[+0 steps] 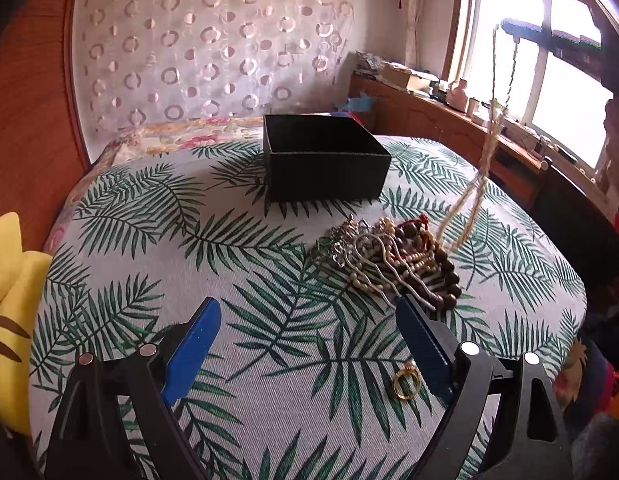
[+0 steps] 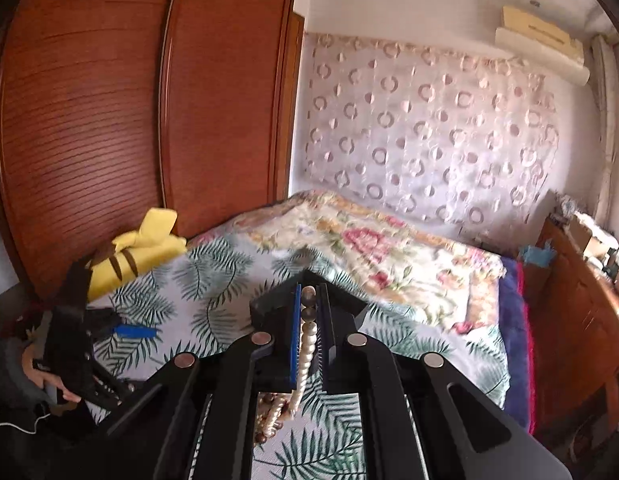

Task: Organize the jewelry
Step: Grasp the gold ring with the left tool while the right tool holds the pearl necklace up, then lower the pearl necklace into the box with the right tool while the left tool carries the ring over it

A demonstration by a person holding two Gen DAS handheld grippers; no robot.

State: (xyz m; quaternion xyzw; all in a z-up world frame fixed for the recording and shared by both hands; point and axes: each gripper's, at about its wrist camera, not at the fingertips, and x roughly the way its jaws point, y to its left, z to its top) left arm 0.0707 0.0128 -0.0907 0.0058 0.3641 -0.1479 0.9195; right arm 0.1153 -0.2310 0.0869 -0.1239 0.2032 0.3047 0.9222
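Observation:
A black open box stands on the leaf-print cloth. In front of it to the right lies a heap of jewelry: brown and cream beads, silver pieces, a hairpin. A gold ring lies by my left gripper's right finger. My left gripper is open and empty above the cloth. My right gripper is shut on a pearl necklace, which hangs down from the jaws to the heap. The strand shows in the left wrist view, rising up at the right.
A yellow plush toy lies at the cloth's left edge. A floral blanket lies behind the cloth. A wooden wardrobe stands at the left. A wooden counter with clutter runs under the window.

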